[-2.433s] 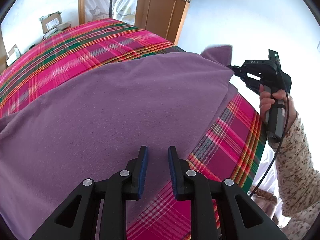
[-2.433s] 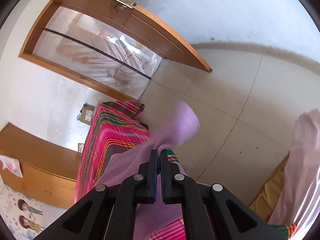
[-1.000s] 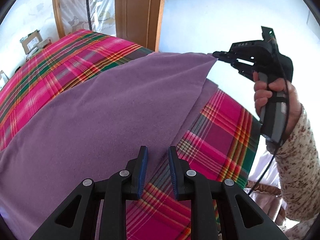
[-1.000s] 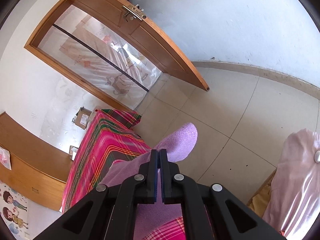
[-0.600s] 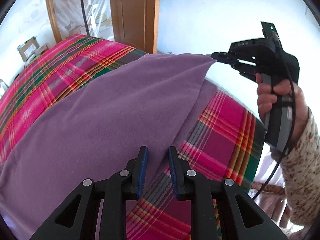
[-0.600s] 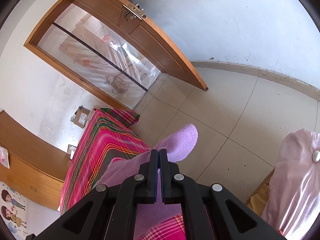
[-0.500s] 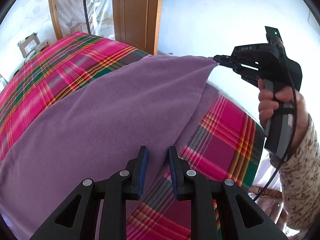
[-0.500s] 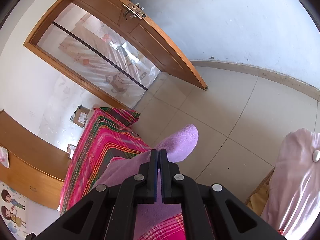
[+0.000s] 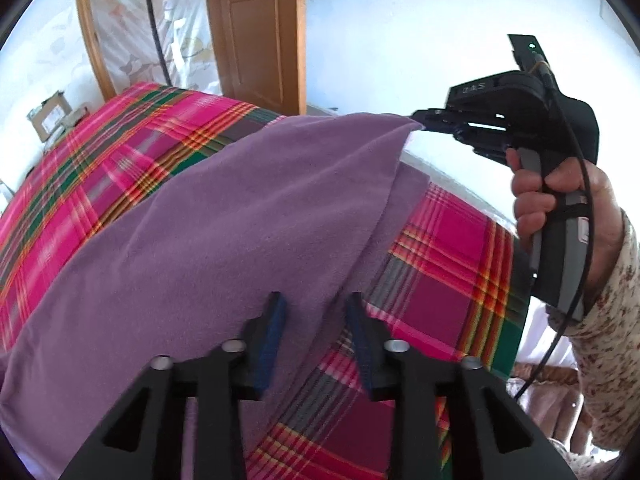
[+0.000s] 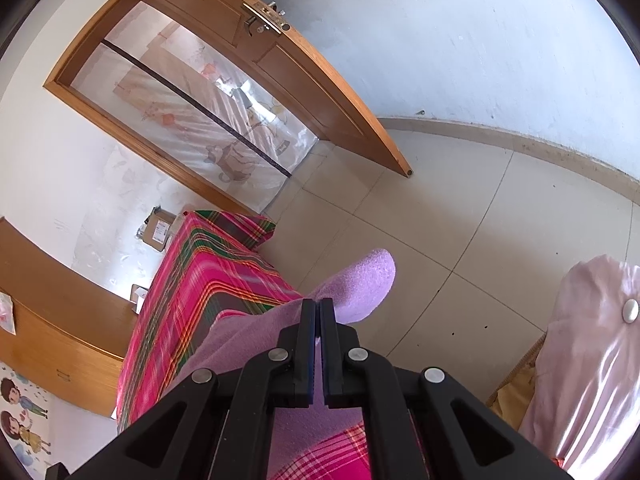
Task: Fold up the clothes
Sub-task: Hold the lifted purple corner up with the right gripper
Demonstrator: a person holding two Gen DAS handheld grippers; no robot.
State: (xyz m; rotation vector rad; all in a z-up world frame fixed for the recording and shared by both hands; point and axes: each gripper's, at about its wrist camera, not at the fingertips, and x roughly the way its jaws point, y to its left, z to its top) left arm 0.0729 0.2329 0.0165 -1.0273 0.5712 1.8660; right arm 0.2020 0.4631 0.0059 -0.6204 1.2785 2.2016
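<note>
A purple fleece garment lies spread on the plaid-covered table. My left gripper is open, its blue pads either side of the garment's near folded edge, not closed on it. My right gripper is shut on the garment's far corner and holds it lifted above the table's right end. In the right wrist view the right gripper is shut on the purple garment, whose corner sticks out past the fingertips.
A wooden door and a curtained doorway stand behind the table. A cardboard box sits at the table's far left. A pink padded chair stands on the tiled floor at right.
My left gripper's jaws have opened wider around the garment's near edge. The right gripper still holds the lifted corner, drawn out taut and slightly lower than before.
</note>
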